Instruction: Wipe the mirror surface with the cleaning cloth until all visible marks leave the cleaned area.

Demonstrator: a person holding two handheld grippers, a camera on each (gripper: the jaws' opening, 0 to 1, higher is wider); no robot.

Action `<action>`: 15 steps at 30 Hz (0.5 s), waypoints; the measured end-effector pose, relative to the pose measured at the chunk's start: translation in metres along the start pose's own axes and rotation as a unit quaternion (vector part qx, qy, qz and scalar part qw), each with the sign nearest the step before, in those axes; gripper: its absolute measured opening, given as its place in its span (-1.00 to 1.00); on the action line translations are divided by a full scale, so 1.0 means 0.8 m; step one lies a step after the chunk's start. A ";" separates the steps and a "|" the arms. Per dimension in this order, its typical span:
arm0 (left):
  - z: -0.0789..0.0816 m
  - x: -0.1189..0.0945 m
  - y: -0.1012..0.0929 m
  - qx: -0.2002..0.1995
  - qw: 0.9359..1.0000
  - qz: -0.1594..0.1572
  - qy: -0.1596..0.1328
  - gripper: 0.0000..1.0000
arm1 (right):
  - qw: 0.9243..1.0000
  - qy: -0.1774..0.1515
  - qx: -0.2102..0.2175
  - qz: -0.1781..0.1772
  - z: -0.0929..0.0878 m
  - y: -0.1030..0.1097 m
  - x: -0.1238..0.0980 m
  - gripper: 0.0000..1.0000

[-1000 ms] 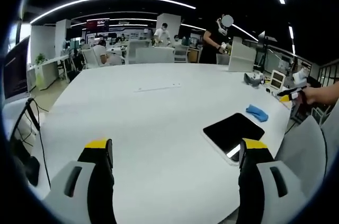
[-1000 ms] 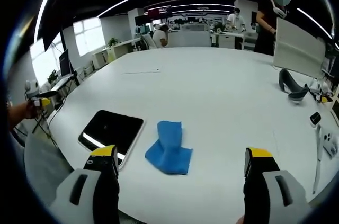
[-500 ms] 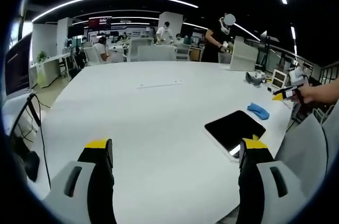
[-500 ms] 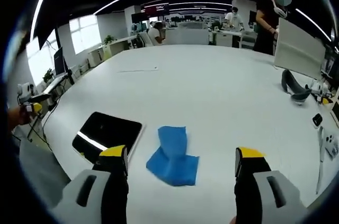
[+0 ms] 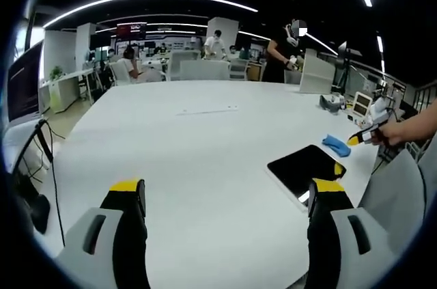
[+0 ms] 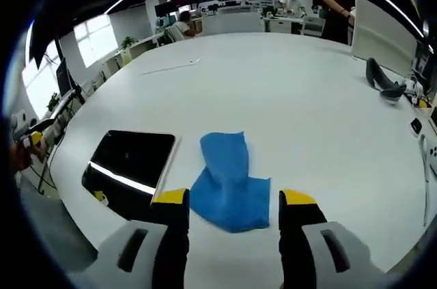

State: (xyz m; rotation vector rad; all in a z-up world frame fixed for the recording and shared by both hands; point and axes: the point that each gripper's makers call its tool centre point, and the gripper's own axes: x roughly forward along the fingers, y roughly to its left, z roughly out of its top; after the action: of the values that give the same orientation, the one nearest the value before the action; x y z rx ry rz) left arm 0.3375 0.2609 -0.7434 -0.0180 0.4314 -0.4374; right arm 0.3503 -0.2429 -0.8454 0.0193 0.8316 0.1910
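right gripper view is showing the right gripper [image 6: 232, 201] coming down low over the blue cleaning cloth [image 6: 231, 181]. a second ago its jaws were standing far apart and the cloth was lying further up, in the middle of the frame. now the jaws are closing in, with a gap still between them, and the near edge of the cloth is sitting right in that gap at the bottom middle. i think the cloth is about to be picked up, so wiping is not starting yet. the dark mirror [image 6: 130, 166] is lying flat on the white table [image 6: 287, 98], just to the left of the cloth, in the lower left.

left gripper view is showing the left gripper [image 5: 229, 197] waiting with its jaws wide open, holding nothing. the mirror [image 5: 305, 169] is lying just above the right jaw. further off at the right, the cloth [image 5: 335, 145] is looking tiny, with the right gripper [image 5: 360, 137] reaching it.
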 end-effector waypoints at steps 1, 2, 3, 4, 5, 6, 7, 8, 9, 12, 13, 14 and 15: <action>-0.002 -0.001 -0.001 0.002 1.000 -0.001 0.004 0.98 | 1.000 0.003 0.002 0.001 -0.001 0.001 0.002 -0.06; -0.002 -0.001 -0.001 0.002 1.000 -0.001 0.004 0.98 | 1.000 0.007 0.001 0.002 -0.003 0.002 0.006 -0.07; -0.003 -0.001 0.001 0.002 1.000 0.000 0.003 0.98 | 1.000 0.008 -0.002 0.001 -0.003 0.003 0.007 -0.08; -0.004 -0.002 0.002 0.002 1.000 0.000 0.003 0.98 | 1.000 0.009 -0.004 0.001 -0.004 0.004 0.008 -0.10; -0.005 -0.003 0.002 0.001 1.000 0.001 0.003 0.98 | 1.000 0.010 -0.006 -0.003 -0.004 0.003 0.011 -0.14; -0.007 -0.004 0.004 0.000 1.000 0.003 0.004 0.98 | 1.000 0.012 -0.007 -0.004 -0.004 0.001 0.013 -0.17; -0.010 -0.005 0.006 -0.002 1.000 0.007 0.007 0.98 | 1.000 0.013 -0.006 -0.005 -0.004 0.001 0.015 -0.21; -0.011 -0.005 0.006 -0.004 1.000 0.008 0.007 0.98 | 1.000 0.013 -0.005 -0.005 -0.003 0.001 0.016 -0.25; -0.012 -0.006 0.006 -0.005 1.000 0.008 0.008 0.97 | 1.000 0.010 -0.005 -0.008 0.000 0.001 0.018 -0.33; -0.014 -0.008 0.004 0.002 1.000 0.007 0.014 0.97 | 1.000 0.015 -0.001 -0.025 0.002 -0.002 0.023 -0.51; -0.014 -0.008 0.004 0.001 1.000 0.007 0.014 0.97 | 1.000 0.019 0.001 -0.022 0.001 -0.001 0.026 -0.50; -0.014 -0.008 0.005 0.000 1.000 0.007 0.014 0.97 | 1.000 0.021 0.002 -0.021 0.001 0.000 0.027 -0.50; -0.014 -0.008 0.007 -0.001 1.000 0.008 0.013 0.97 | 1.000 0.021 0.001 -0.022 0.001 0.001 0.029 -0.53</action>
State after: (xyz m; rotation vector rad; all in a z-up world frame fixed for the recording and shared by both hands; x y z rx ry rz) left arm 0.3300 0.2693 -0.7517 -0.0109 0.4583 -0.4222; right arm 0.3659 -0.2384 -0.8620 -0.0017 0.8740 0.1501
